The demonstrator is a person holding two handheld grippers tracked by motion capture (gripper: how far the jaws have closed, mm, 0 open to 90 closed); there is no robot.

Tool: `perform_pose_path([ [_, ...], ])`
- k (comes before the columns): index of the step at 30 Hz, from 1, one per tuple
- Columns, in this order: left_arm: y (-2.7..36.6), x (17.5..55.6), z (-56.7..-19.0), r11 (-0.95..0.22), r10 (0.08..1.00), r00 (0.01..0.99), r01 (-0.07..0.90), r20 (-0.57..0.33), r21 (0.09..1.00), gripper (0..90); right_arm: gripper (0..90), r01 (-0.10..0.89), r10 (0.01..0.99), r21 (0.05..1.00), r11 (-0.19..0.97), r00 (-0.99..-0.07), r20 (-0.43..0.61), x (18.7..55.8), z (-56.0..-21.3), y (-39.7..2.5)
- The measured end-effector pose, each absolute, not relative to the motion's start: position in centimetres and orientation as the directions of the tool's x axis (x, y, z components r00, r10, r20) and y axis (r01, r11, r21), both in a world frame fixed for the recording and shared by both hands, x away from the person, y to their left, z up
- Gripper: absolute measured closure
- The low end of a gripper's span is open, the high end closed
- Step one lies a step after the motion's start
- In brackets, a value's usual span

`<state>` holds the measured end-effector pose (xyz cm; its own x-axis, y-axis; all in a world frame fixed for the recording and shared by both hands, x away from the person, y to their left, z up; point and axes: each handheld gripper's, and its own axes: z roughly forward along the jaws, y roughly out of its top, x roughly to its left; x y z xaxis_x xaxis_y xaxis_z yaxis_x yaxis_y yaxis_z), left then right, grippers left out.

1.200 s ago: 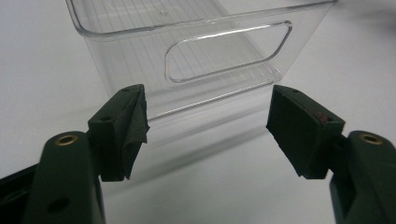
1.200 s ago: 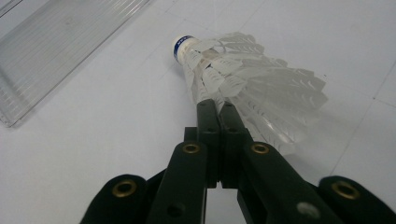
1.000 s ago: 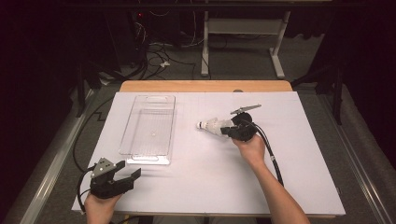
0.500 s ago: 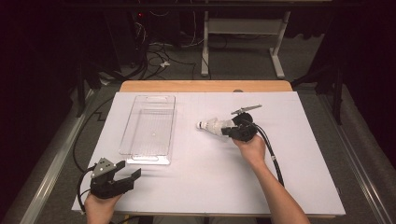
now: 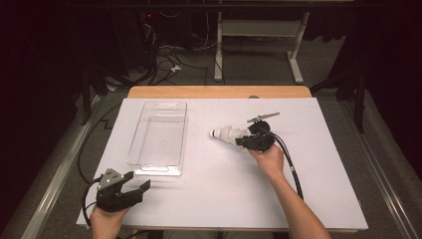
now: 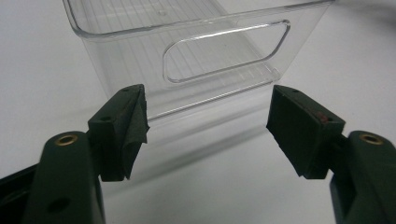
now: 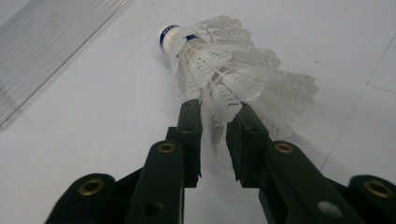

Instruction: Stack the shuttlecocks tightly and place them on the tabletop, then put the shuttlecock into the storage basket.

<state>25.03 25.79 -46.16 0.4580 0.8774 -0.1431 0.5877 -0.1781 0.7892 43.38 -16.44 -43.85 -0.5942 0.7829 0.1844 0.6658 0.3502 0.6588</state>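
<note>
A white feather shuttlecock (image 5: 226,134) (image 7: 224,70) lies at the table's middle, cork end pointing left toward the bin. My right gripper (image 5: 245,140) (image 7: 215,122) is shut on its feather skirt. A clear plastic bin (image 5: 159,137) (image 6: 196,51) stands empty at the left centre, its handle cut-out facing my left gripper. My left gripper (image 5: 139,183) (image 6: 208,123) rests near the front left edge of the table, open, with nothing between its jaws, a short way in front of the bin's near end.
White paper (image 5: 224,199) covers the table. Its wooden far edge (image 5: 219,91) shows behind. Black cables trail from both grippers, one along the right forearm (image 5: 291,164). Dark floor with cables and a desk frame (image 5: 259,45) lies beyond.
</note>
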Motion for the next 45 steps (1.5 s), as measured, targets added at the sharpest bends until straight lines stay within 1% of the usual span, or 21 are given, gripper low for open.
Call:
perform_pose_path([
  [7,25.8,25.1,-46.2,-0.177,0.877,0.458,0.588,-0.145,0.789,29.8,66.6,0.661,0.789,0.658,0.361,-0.593,0.163,43.0,-43.6,-16.4],
  [16,25.9,25.1,-46.2,-0.170,0.876,0.457,0.591,-0.154,0.789,29.8,57.8,0.662,0.798,0.667,0.343,-0.579,0.164,42.7,-43.8,-16.9],
  [23,25.9,25.0,-46.2,-0.167,0.876,0.457,0.589,-0.156,0.790,29.8,48.7,0.655,0.806,0.673,0.344,-0.574,0.147,42.4,-44.1,-16.4],
  [26,26.0,25.1,-46.3,-0.165,0.876,0.455,0.592,-0.159,0.789,29.8,47.8,0.649,0.804,0.677,0.347,-0.578,0.142,42.3,-44.2,-16.2],
  [30,26.0,25.1,-46.3,-0.165,0.874,0.458,0.592,-0.161,0.789,29.8,47.8,0.622,0.809,0.696,0.359,-0.580,0.101,42.0,-44.1,-15.9],
  [40,25.9,25.1,-46.2,-0.167,0.874,0.460,0.590,-0.158,0.790,29.7,44.4,0.603,0.805,0.708,0.367,-0.587,0.083,42.0,-44.4,-15.2],
  [42,25.9,25.1,-46.3,-0.165,0.874,0.459,0.590,-0.161,0.790,29.7,43.9,0.589,0.802,0.711,0.383,-0.595,0.060,42.1,-44.5,-15.2],
  [45,26.0,25.2,-46.3,-0.162,0.873,0.460,0.590,-0.164,0.791,29.7,43.2,0.586,0.804,0.714,0.383,-0.592,0.054,42.2,-44.5,-15.2],
])
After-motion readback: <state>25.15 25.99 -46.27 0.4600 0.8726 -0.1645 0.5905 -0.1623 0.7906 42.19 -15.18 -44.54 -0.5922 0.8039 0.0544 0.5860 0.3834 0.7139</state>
